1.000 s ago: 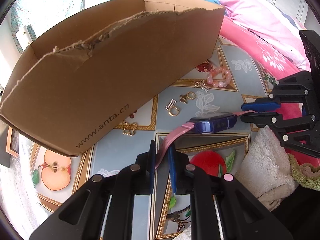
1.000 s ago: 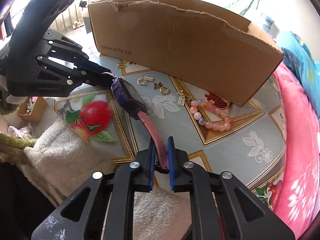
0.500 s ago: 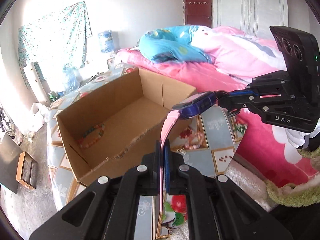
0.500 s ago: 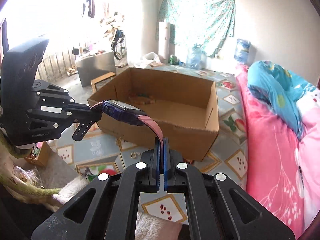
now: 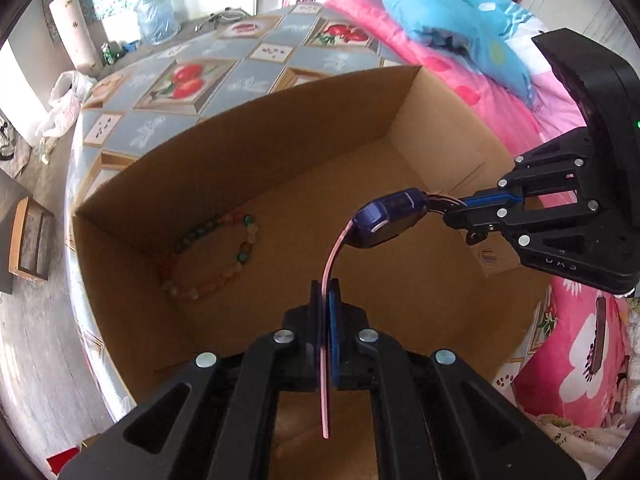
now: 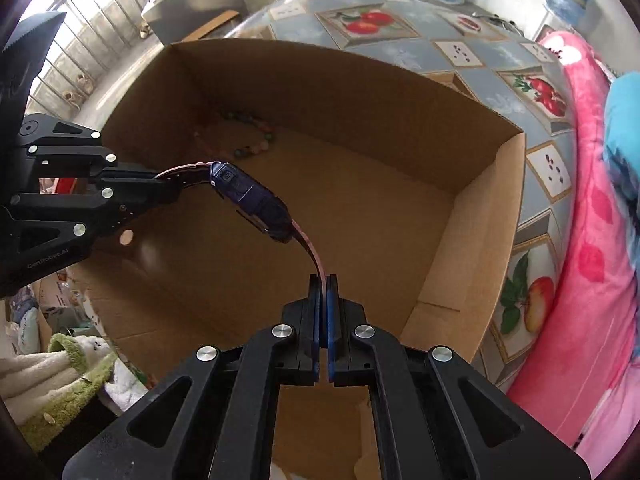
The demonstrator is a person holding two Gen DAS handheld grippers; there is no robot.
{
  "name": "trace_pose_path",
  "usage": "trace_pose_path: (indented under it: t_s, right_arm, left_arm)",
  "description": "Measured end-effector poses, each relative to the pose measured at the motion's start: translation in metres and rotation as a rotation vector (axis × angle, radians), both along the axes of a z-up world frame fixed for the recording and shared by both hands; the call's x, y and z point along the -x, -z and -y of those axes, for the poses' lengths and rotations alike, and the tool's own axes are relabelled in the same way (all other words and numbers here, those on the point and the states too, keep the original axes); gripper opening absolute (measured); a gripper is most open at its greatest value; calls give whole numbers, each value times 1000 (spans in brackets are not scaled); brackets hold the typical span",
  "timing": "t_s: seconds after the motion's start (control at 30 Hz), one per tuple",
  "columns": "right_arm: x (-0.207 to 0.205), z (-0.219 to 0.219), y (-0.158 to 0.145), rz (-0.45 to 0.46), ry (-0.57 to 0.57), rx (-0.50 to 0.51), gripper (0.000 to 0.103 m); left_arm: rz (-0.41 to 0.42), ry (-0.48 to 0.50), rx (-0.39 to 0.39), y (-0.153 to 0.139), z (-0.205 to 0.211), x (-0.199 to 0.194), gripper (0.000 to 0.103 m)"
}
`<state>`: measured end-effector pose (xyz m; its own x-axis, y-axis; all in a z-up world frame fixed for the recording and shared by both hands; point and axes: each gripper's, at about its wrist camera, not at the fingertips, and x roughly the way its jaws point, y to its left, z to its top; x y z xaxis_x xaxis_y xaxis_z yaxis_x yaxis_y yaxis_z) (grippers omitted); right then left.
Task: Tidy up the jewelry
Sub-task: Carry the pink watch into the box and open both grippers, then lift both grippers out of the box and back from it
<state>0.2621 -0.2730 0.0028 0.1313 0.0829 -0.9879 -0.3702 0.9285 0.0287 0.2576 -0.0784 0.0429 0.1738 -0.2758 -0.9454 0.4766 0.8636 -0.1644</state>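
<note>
Watch [image 5: 390,216] now above box [image 5: 280,128] interior

Watch [image 5: 386,220] lifted off table [image 5: 240,76], now over box [image 5: 440,168].

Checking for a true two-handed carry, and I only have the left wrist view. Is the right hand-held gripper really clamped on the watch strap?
Observer: Yes. In the right wrist view the right hand-held gripper has its pads shut flat on the pink strap.
Operator: And the watch, is it resting on anything?
Observer: No. From that side the watch hangs between the right gripper and the left hand-held gripper, above the box floor, with the bead bracelet lying beyond it.
</note>
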Motion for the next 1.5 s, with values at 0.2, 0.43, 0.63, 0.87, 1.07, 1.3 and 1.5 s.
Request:
trace_pose_path:
  t_s: [0.2,0.43,0.63,0.87,1.07,1.3,1.5]
  right_arm:
    - [-22,-8,34,-37,-40,103,5]
    - [-10,-11,11,165,-40,162,20]
    - [17,17,-41,316,94,9,21]
    - [92,39,-104,506,223,-222,22]
    - [157,44,-107,582,329,-388,24]
    - [243,35,-58,520,356,-525,25]
    - [279,13,-15,383,356,-525,27]
  left_arm:
    - [-189,-85,-40,47,1,-36,4]
    - [-208,-138,-37,57,-1,-38,7]
    - [-104,-148,-35,40,-5,-28,15]
    - [45,-149,27,2,-12,0,32]
    - [-49,-110,88,-1,-1,5,32]
    - [-212,-127,65,32,20,-15,32]
    - [-213,-188,24,42,20,-30,32]
